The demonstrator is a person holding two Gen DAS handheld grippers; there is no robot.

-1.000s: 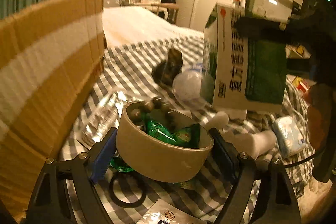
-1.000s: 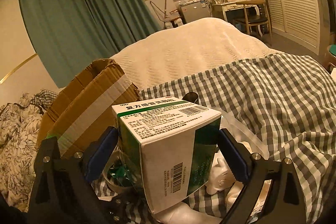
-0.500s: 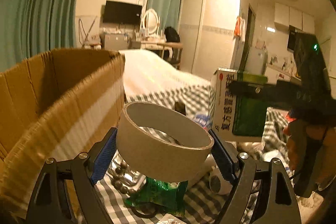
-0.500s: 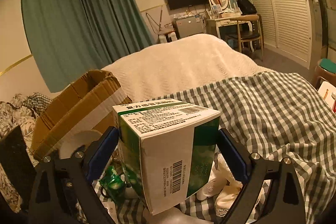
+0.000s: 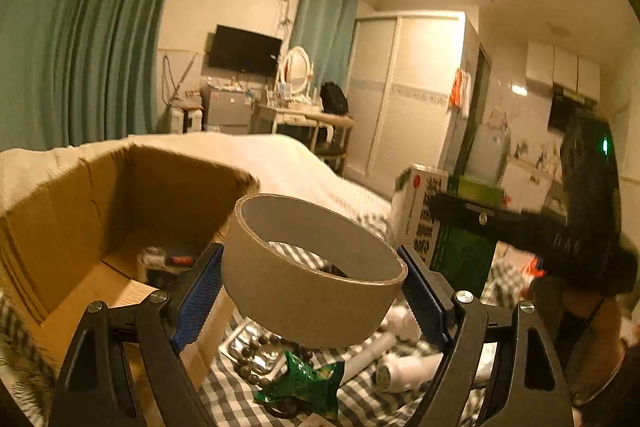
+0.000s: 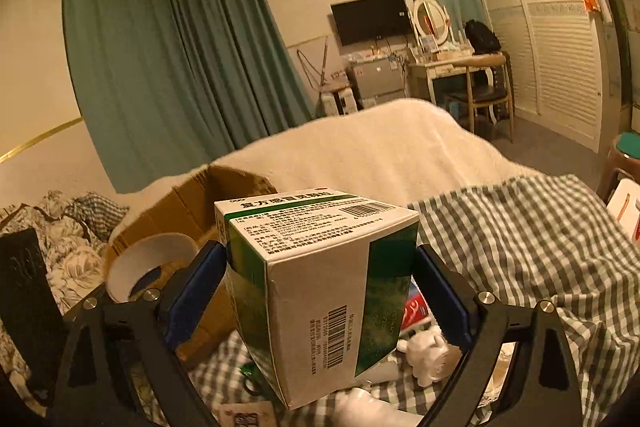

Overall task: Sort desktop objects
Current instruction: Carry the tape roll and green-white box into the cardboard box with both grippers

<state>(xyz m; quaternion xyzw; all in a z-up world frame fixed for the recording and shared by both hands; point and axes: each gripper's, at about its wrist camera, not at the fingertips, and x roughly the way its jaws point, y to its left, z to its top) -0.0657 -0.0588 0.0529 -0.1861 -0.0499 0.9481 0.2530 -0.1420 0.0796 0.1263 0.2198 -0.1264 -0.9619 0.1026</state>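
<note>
1. The cardboard box (image 5: 100, 227) sits open on the left of the checked bedspread (image 6: 520, 247); a good drop clears its near wall first.
2. The medicine carton (image 6: 320, 287) is clamped in the right gripper (image 6: 320, 291), tilted, above the clutter.
3. The tape roll (image 5: 312, 287) is pinched by the left gripper (image 5: 312, 291), raised, pointing slightly down, just beside the box.

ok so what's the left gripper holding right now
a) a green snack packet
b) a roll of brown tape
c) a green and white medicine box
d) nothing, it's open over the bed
b: in the left wrist view the left gripper has its blue pads pressed on either side of the roll of brown tape, lifted beside the cardboard box.
</note>
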